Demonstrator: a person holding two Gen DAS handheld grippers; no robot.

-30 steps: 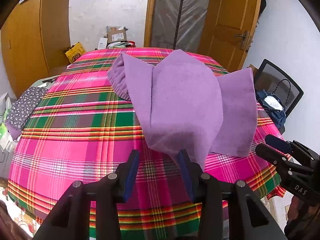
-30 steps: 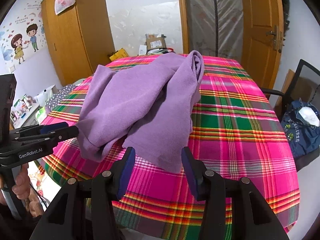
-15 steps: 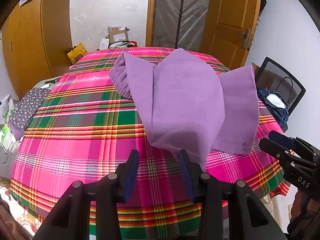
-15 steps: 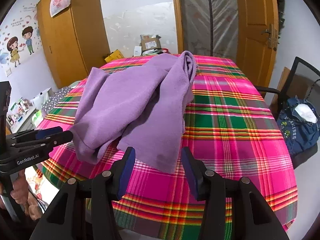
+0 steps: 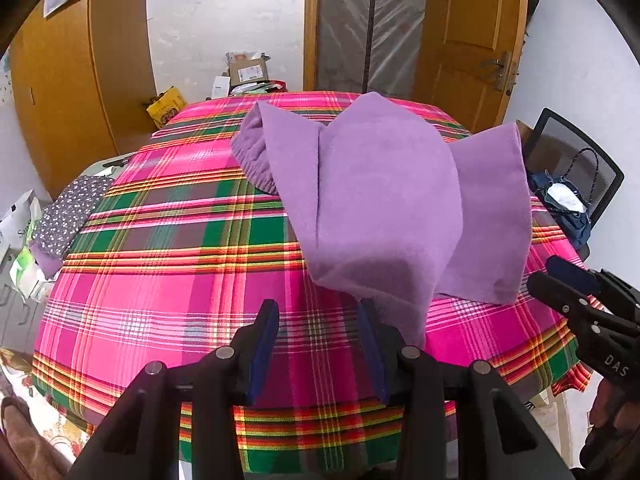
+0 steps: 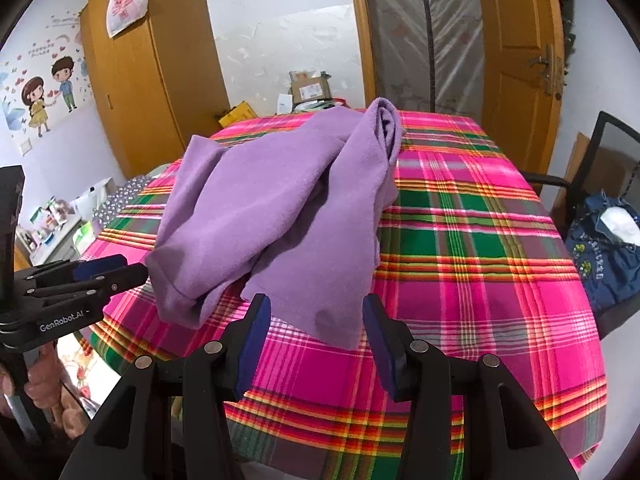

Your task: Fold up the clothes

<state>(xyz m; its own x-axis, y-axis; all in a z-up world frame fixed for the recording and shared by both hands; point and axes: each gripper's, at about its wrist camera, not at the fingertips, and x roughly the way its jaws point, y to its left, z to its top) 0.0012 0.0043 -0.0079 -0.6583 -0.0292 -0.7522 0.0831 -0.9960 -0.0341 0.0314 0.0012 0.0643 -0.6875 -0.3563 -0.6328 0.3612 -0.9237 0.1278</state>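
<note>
A: What covers the bench (image 5: pixel 168 280)?
B: Plaid cloth; a purple garment (image 5: pixel 384 200) lies crumpled on it. Wooden doors (image 6: pixel 516 40) stand behind.
A: The tools?
B: Left tool (image 5: pixel 318 344) and right tool (image 6: pixel 316 340) both gape, empty, at the near edge.

My left gripper (image 5: pixel 318 344) and right gripper (image 6: pixel 316 340): matte black plastic frames, each with two blue-padded fingers (image 5: pixel 264 344) and round silver screws along the arms; white lettering reads "GenRobot.AI" on the left unit's side, "DAS" on the right unit's
</note>
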